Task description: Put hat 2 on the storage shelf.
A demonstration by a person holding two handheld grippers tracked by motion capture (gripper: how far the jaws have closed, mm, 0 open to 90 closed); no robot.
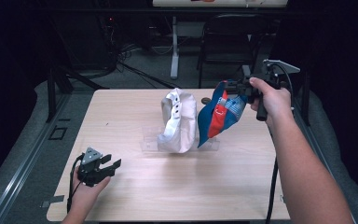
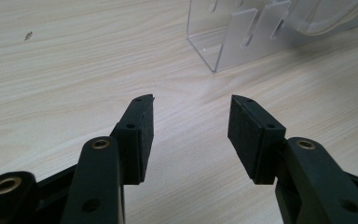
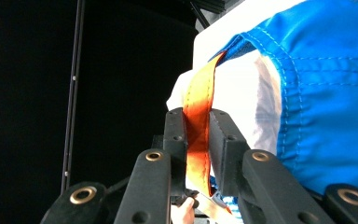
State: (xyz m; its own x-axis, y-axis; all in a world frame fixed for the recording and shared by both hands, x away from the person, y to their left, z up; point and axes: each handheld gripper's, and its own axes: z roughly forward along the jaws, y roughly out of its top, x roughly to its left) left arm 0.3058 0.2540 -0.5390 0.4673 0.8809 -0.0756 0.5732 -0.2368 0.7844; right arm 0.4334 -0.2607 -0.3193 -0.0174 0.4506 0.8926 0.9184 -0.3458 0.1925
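Blue cap [image 1: 216, 119] hangs clamped by right gripper [image 3: 196, 140]; left gripper [image 2: 190, 135] fingers apart.

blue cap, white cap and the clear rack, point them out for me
blue cap [image 1: 207, 122], high view, on its blue outer panel, left of the red strap
white cap [image 1: 182, 122], high view, on its rounded crown
clear rack [image 2: 242, 35], left gripper view, on one of its upright slotted dividers

Black hand-held gripper [image 1: 103, 167], brass rivets, bare forearms
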